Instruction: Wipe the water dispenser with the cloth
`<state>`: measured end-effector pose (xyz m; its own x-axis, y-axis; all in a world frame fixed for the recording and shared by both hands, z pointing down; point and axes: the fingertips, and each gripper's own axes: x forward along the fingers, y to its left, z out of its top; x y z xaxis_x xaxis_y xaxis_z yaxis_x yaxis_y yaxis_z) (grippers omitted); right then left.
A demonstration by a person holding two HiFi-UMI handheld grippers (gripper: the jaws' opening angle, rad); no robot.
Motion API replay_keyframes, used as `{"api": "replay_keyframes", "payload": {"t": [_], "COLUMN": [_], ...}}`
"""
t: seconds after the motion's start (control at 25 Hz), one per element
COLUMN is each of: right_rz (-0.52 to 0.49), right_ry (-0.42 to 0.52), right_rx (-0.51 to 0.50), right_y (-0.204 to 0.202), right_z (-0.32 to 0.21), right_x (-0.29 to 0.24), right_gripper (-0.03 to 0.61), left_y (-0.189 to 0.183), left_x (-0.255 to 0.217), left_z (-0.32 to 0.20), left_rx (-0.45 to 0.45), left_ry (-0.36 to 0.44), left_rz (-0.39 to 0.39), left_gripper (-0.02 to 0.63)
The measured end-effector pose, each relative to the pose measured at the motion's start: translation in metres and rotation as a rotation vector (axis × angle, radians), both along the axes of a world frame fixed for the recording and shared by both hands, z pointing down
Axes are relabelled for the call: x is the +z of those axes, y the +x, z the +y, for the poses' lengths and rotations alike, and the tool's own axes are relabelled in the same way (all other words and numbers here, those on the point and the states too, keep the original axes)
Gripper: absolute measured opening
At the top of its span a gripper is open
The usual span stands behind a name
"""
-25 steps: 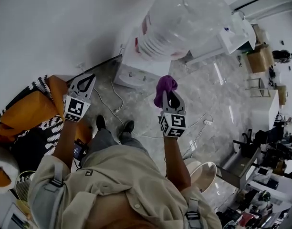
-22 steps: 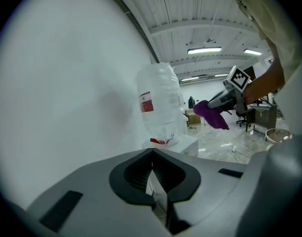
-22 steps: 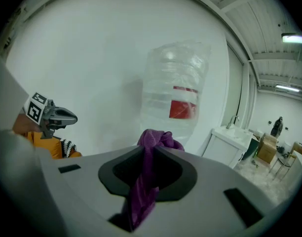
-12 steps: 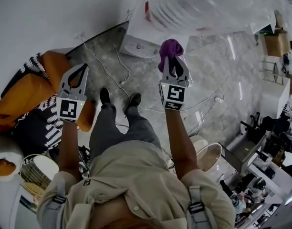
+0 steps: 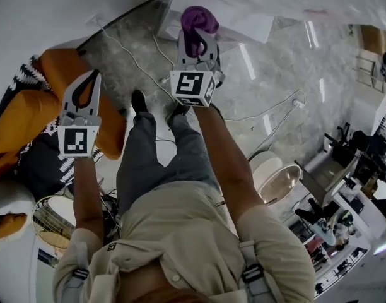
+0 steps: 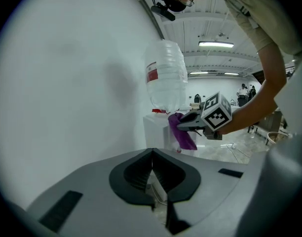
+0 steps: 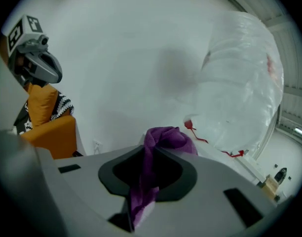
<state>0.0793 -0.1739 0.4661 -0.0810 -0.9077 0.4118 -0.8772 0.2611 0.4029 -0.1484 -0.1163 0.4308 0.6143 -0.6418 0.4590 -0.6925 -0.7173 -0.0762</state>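
The white water dispenser point(image 5: 246, 24) stands against the wall at the top of the head view, its clear bottle point(image 6: 166, 78) upright on top with a red and white label. My right gripper point(image 5: 196, 38) is shut on a purple cloth point(image 5: 199, 19), held up close to the dispenser's near side. In the right gripper view the cloth point(image 7: 161, 142) bunches over the closed jaws and hangs down between them, with the bottle point(image 7: 240, 83) just beyond. My left gripper point(image 5: 86, 79) is shut and empty, held apart to the left, away from the dispenser point(image 6: 156, 132).
An orange chair point(image 5: 29, 112) with a black-and-white patterned cushion stands at the left by the wall. White cables point(image 5: 136, 68) trail over the marble floor near the dispenser's foot. A round white bin point(image 5: 278, 182) and cluttered desks point(image 5: 354, 163) lie to the right.
My right gripper has carried the purple cloth up and left, closer to the dispenser. The left gripper has stayed low at the left, still shut.
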Motion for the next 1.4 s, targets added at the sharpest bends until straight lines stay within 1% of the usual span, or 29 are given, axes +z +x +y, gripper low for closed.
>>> {"api": "replay_keyframes", "payload": {"t": [0.12,0.24,0.32,0.48,0.6,0.68,0.76,0.84,0.96,1.04,1.16,1.24,1.32,1.4], "right_rz": [-0.006,0.001,0.005,0.024,0.030,0.017,0.000,-0.014,-0.043,-0.061,-0.072,-0.087,-0.108,-0.122], "right_ry": [0.011,0.021,0.017,0.000,-0.006,-0.009,-0.010,-0.012,-0.019,-0.026,-0.030,-0.034,-0.042,-0.044], "right_rx": [-0.007,0.010,0.062,0.220,0.319,0.398,0.450,0.458,0.421,0.353,0.200,0.130,0.106,0.110], "right_y": [-0.014,-0.002,0.027,0.112,0.159,0.185,0.196,0.190,0.163,0.130,0.063,0.025,0.005,0.004], "right_z": [-0.009,-0.004,0.007,0.037,0.059,0.071,0.076,0.074,0.066,0.054,0.029,0.012,-0.001,-0.006], "right_x": [0.009,0.010,0.014,0.018,0.018,0.018,0.017,0.020,0.026,0.031,0.038,0.043,0.050,0.056], "right_gripper": [0.067,0.067,0.067,0.069,0.069,0.067,0.067,0.067,0.067,0.067,0.067,0.067,0.067,0.067], "left_y": [0.000,0.010,0.020,0.041,0.051,0.055,0.055,0.053,0.046,0.037,0.022,0.013,0.008,0.007], "left_x": [0.007,0.015,0.019,0.021,0.019,0.018,0.018,0.020,0.023,0.023,0.025,0.030,0.038,0.045], "left_z": [0.001,0.003,0.007,0.015,0.017,0.020,0.022,0.022,0.022,0.021,0.018,0.016,0.017,0.017], "left_rx": [0.033,0.072,0.097,0.141,0.168,0.177,0.180,0.179,0.167,0.156,0.135,0.121,0.111,0.105], "left_ry": [0.000,-0.008,-0.006,0.002,0.008,0.006,0.003,-0.001,-0.009,-0.007,-0.008,-0.011,-0.019,-0.024], "left_rz": [-0.022,-0.042,-0.043,-0.036,-0.031,-0.032,-0.031,-0.031,-0.031,-0.032,-0.033,-0.034,-0.038,-0.036], "left_gripper": [0.017,0.017,0.017,0.017,0.017,0.017,0.017,0.017,0.017,0.017,0.017,0.017,0.017,0.017]}}
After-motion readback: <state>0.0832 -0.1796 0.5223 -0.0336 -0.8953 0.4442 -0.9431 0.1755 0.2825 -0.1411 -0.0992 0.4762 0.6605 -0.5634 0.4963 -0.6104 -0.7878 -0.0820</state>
